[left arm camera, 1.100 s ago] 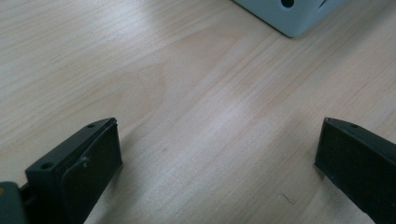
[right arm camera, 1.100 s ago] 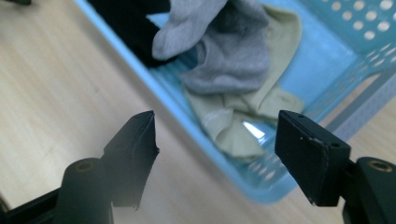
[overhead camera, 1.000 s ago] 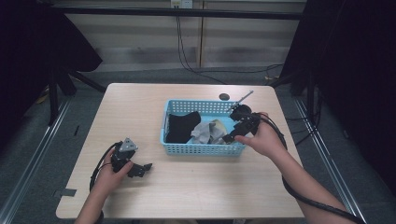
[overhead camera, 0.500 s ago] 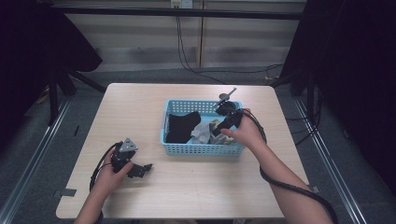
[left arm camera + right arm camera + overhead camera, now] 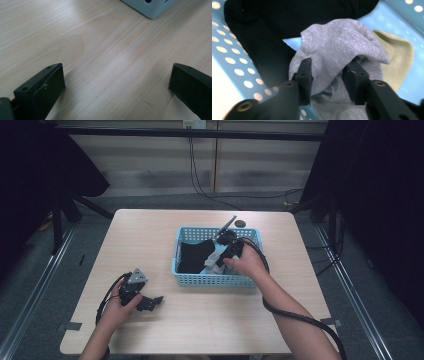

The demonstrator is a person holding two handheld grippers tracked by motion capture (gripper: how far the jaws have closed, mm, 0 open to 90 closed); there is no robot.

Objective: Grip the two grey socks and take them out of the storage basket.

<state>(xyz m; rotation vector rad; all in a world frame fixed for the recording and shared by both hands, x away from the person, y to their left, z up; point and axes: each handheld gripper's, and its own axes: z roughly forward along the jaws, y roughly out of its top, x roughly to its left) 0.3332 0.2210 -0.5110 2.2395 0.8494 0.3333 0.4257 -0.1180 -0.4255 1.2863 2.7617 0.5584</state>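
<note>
A blue perforated basket (image 5: pixel 215 281) stands at the middle of the wooden table (image 5: pixel 150 235). In it lie a black cloth (image 5: pixel 192 255) and a grey sock (image 5: pixel 211 262). My right gripper (image 5: pixel 223 257) reaches down into the basket. In the right gripper view its jaws (image 5: pixel 329 67) pinch a raised fold of the grey sock (image 5: pixel 337 42), with the black cloth (image 5: pixel 274 30) behind it and a beige sock (image 5: pixel 398 57) at the right. My left gripper (image 5: pixel 154 303) rests low near the table's front left, open, with bare wood between its jaws (image 5: pixel 117 75).
A small black round object (image 5: pixel 240 223) lies on the table behind the basket, and a thin black rod (image 5: pixel 227 224) leans at the basket's far rim. The basket's corner (image 5: pixel 152 7) stands ahead of the left gripper. Cables trail from both grippers.
My right gripper has moved left from the basket's right side and down into it, onto the grey sock. The left gripper has stayed where it was.
</note>
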